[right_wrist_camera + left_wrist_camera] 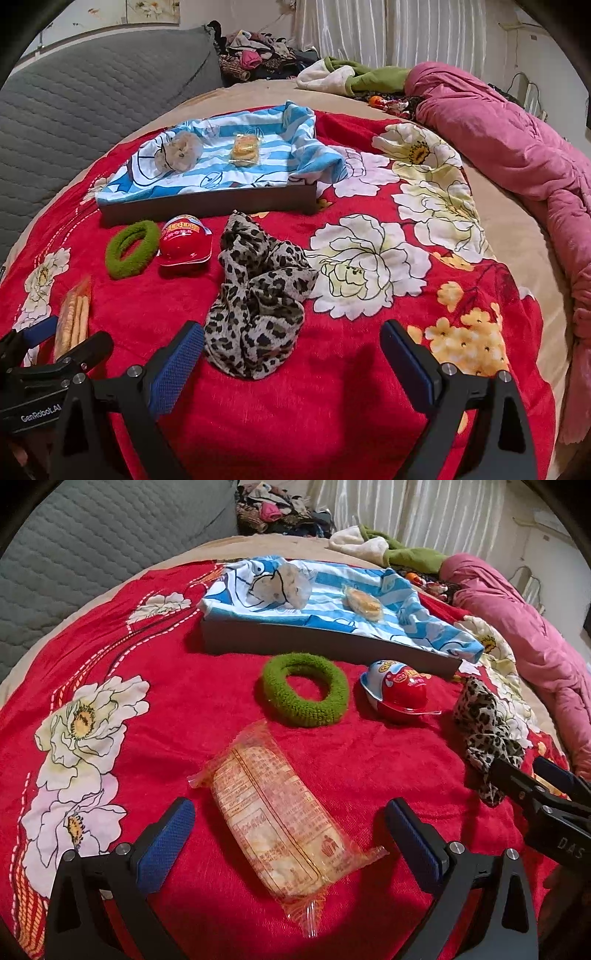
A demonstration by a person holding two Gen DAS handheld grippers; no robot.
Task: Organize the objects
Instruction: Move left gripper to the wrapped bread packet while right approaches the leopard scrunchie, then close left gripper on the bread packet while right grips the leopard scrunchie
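On the red floral blanket (332, 406), both tongs, left (290, 821) and right (291, 343), gape released near a grey quilted headboard (92, 88).

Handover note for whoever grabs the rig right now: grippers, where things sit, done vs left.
Left gripper: open, empty, fingers on either side of the cracker packet.
Right gripper: open, empty, just short of the leopard-print scarf.
Tray, lined with a blue striped cloth: holds a bagged round snack and a small wrapped biscuit. These look done.
Still loose on the red blanket, in front of the tray: green scrunchie, red toy egg, cracker packet, scarf.
Likely next: close left on the packet and carry it to the tray.
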